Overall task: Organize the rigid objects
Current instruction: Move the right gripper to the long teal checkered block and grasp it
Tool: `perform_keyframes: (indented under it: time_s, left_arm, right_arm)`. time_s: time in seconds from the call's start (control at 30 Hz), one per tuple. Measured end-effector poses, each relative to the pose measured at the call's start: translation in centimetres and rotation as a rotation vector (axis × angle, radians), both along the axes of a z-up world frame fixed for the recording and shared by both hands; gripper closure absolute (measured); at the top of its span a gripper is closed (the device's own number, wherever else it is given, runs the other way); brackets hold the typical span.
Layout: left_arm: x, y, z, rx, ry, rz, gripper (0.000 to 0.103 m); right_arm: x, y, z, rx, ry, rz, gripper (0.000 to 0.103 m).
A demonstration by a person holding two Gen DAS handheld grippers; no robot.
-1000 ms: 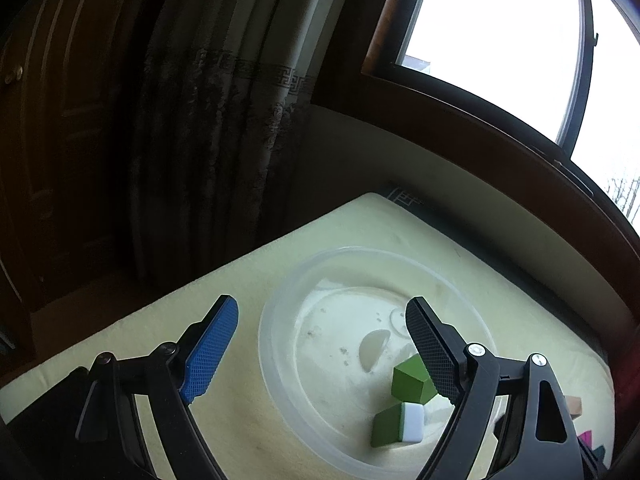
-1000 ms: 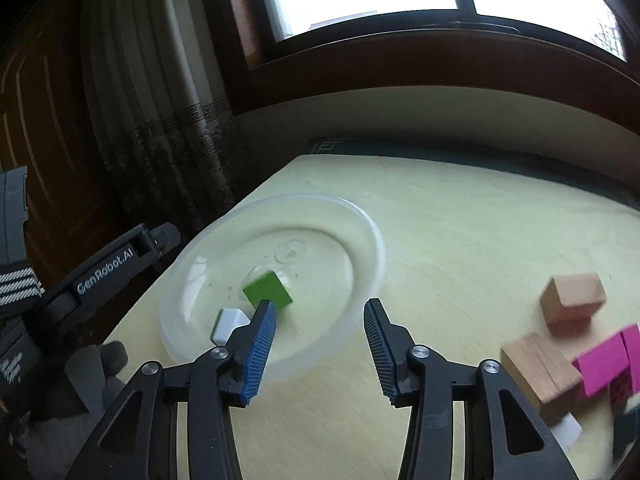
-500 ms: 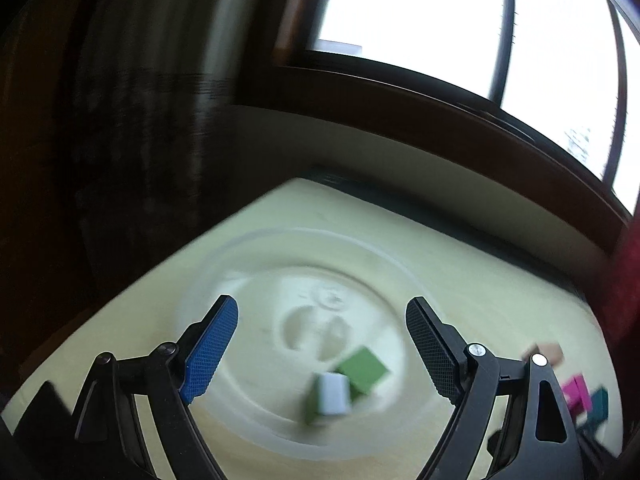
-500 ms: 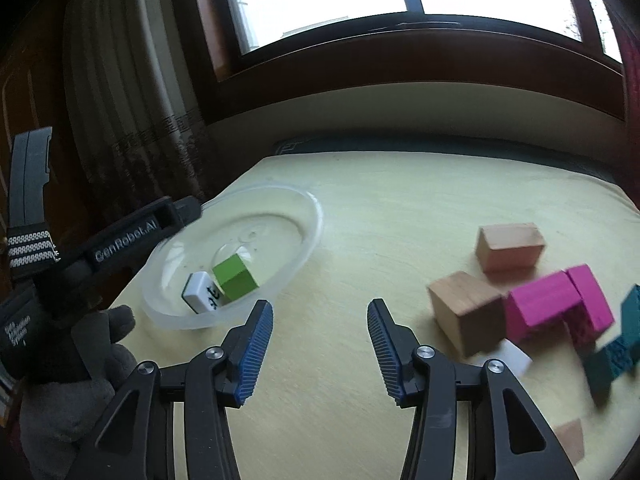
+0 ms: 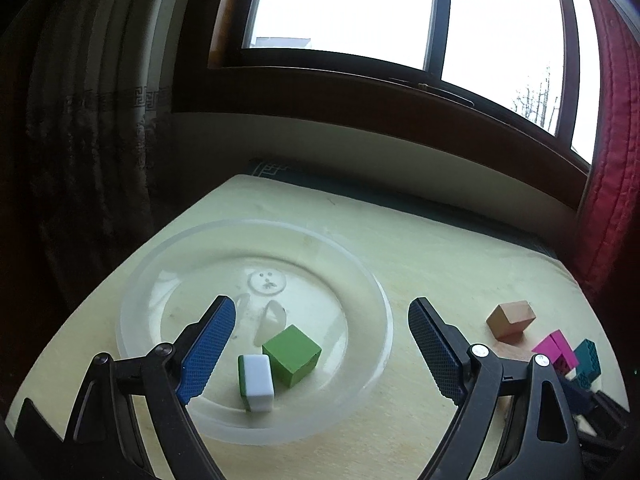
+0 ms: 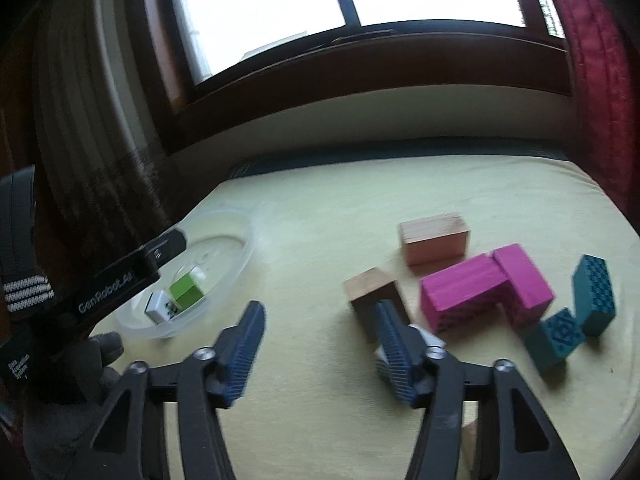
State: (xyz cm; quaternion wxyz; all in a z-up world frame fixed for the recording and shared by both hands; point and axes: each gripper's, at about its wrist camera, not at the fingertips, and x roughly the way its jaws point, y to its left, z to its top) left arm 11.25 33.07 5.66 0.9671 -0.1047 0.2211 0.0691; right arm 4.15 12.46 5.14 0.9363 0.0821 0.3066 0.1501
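Note:
A clear plastic bowl holds a green cube and a white tile with a green back. My left gripper hangs open over the bowl's near side, nothing between its fingers. My right gripper is open above bare table, right of the bowl. Just past its right finger lie a brown wooden block and a small white piece. Further right are a tan block, two magenta blocks and two teal blocks.
The pale yellow table ends at a dark strip under a window sill. Dark curtains hang left, a red curtain right. A gloved hand holds the left gripper's body at the right view's left edge.
The left gripper swung right, and the bowl's blocks now sit between its fingers in view. The right gripper moved right, away from the bowl, toward the loose blocks. Both stayed open.

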Motion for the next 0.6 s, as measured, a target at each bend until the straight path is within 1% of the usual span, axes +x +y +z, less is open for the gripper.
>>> perform_keyframes:
  time_s: [0.2,0.4,0.6]
  left_arm:
    - [-0.1,-1.3,-0.1,0.034,-0.008,-0.024,0.014]
    - [0.2,-2.8,-0.3,0.060,0.003,-0.075,0.014]
    - [0.3,-4.3,-0.5,0.093,0.005,-0.133,0.014]
  right_arm:
    - [-0.6,-2.7,0.4,0.014,-0.031,-0.074,0.036]
    - [-0.7,-6.0,0.6,0.029,-0.027,-0.161,0.035]
    - [-1.3,-9.4,0.9,-0.002,-0.038,-0.251,0.030]
